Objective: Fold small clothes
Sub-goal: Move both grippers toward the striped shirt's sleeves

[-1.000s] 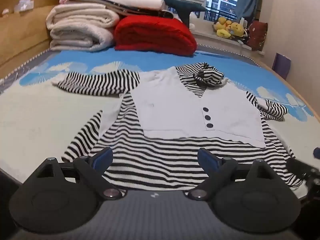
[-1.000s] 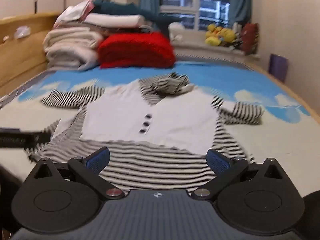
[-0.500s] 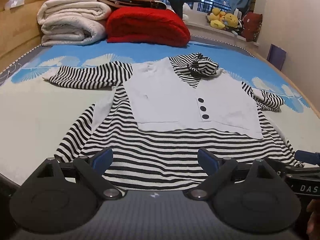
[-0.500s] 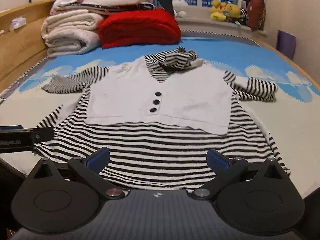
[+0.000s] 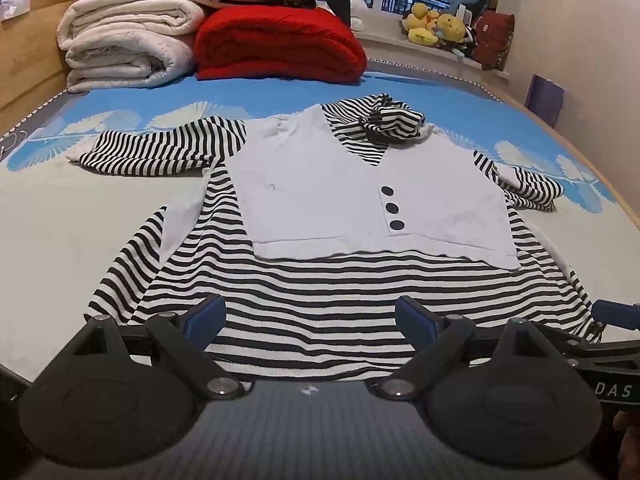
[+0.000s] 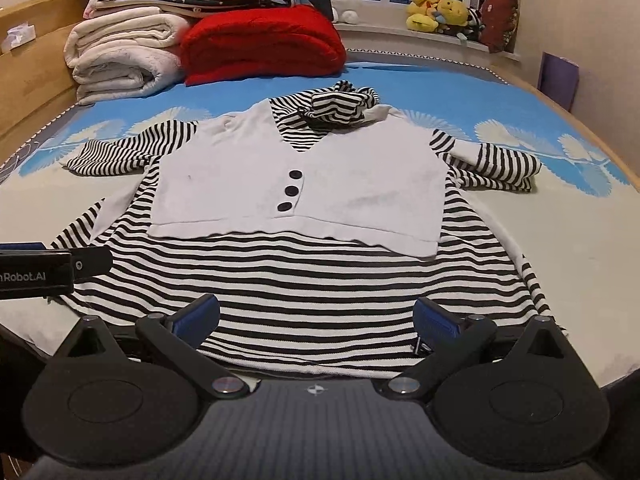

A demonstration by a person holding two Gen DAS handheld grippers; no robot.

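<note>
A small black-and-white striped dress (image 5: 320, 292) (image 6: 312, 280) with a white vest front and three black buttons lies flat, face up, on the bed, sleeves spread to both sides. My left gripper (image 5: 310, 320) hangs open just over the dress's hem, toward its left part. My right gripper (image 6: 316, 316) is open too, above the hem toward its right part. Nothing sits between either pair of blue fingertips. Each gripper shows at the edge of the other's view: the right one (image 5: 616, 316) and the left one (image 6: 56, 264).
Folded white blankets (image 5: 128, 44) and a red blanket (image 5: 280, 48) are stacked at the head of the bed (image 5: 60, 220). Plush toys (image 5: 436, 26) line the windowsill. A wooden side rail runs along the left, a wall along the right.
Both grippers have moved forward and lower toward the hem, so the dress fills more of each view. They stay open. The dress has not moved.
</note>
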